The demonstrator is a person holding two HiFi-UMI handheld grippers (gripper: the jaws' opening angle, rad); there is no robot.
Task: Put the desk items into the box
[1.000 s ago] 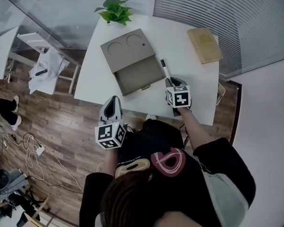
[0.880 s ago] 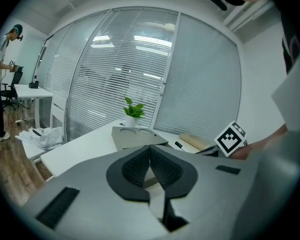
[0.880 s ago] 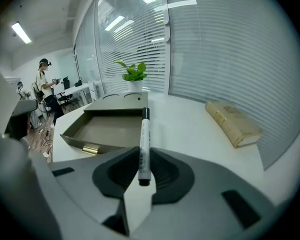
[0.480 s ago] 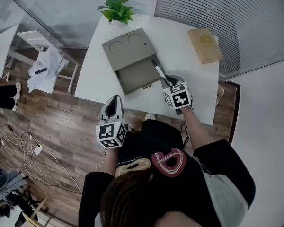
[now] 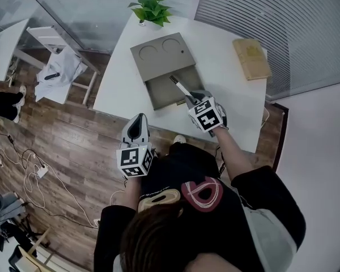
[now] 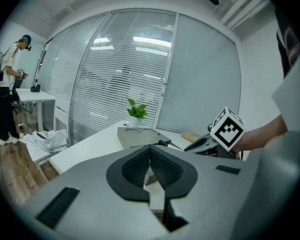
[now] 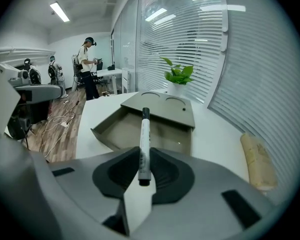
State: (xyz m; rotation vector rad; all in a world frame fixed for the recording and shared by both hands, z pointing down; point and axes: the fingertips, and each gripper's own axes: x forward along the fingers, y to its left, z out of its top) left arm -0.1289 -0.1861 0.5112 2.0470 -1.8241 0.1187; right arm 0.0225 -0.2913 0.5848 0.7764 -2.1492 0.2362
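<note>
A grey-brown box point(image 5: 161, 55) lies on the white table point(image 5: 226, 89), its shallow tray point(image 5: 167, 89) pulled out toward me. My right gripper point(image 5: 191, 100) is shut on a white marker point(image 5: 179, 87) with a black cap; the marker slants over the tray's right part. In the right gripper view the marker point(image 7: 142, 141) stands up between the pads, with the open tray point(image 7: 132, 131) beyond it. My left gripper point(image 5: 137, 122) hangs off the table's front edge, over the wood floor. Its pads point(image 6: 140, 165) meet with nothing between them.
A tan book point(image 5: 251, 58) lies at the table's right back corner. A potted plant point(image 5: 153, 9) stands at the back edge behind the box. People stand at desks point(image 7: 90, 69) far off to the left. Cables point(image 5: 34, 171) lie on the floor.
My right gripper has carried the marker left, from the table beside the box to over the open tray, and rolled so the marker slants left. The left gripper has stayed put.
</note>
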